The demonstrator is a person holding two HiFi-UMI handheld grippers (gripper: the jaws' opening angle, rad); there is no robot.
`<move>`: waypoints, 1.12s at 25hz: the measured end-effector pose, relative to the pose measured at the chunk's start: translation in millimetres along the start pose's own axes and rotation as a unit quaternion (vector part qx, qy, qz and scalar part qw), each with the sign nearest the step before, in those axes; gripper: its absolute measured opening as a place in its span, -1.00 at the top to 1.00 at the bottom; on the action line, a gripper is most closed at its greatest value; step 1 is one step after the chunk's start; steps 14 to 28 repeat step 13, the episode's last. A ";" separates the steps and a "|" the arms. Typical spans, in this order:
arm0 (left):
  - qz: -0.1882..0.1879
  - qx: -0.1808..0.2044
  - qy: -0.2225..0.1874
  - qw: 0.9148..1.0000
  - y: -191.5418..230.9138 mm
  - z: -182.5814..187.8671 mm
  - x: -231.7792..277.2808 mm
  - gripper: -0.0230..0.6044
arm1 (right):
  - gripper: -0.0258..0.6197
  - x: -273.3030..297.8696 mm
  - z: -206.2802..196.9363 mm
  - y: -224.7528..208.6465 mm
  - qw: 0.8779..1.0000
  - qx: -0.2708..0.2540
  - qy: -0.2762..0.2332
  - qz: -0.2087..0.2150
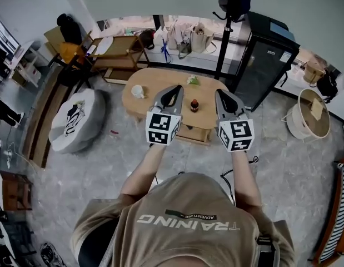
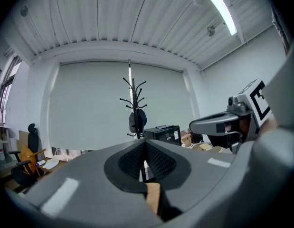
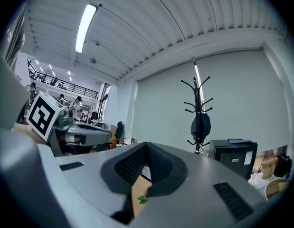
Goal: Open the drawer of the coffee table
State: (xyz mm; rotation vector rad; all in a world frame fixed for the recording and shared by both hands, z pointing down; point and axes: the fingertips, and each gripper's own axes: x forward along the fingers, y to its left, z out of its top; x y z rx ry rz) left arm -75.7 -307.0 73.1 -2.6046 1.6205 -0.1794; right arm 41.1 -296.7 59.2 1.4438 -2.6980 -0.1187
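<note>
The oval wooden coffee table (image 1: 155,88) stands on the grey floor ahead of the person. Its light wooden front (image 1: 195,132) shows between the two grippers; I cannot tell whether its drawer stands open or closed. My left gripper (image 1: 175,89) is held level above the table's near edge, jaws shut on nothing. My right gripper (image 1: 220,92) hangs beside it to the right, also shut and empty. In the left gripper view the pads (image 2: 156,161) meet, with a strip of table wood below. The right gripper view shows the same closed pads (image 3: 158,163).
A white cup (image 1: 138,91), a small dark bottle (image 1: 194,105) and a green sprig (image 1: 193,80) sit on the table. A black cabinet (image 1: 263,60) and coat stand (image 1: 226,38) stand behind it, a white pouf (image 1: 77,118) at left, a round basket (image 1: 313,113) at right.
</note>
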 end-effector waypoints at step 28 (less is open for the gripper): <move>-0.003 -0.010 -0.012 1.000 -13.8 2.3 -5.8 0.91 | 0.91 -6.7 0.5 6.4 1.000 -0.012 0.002 0.007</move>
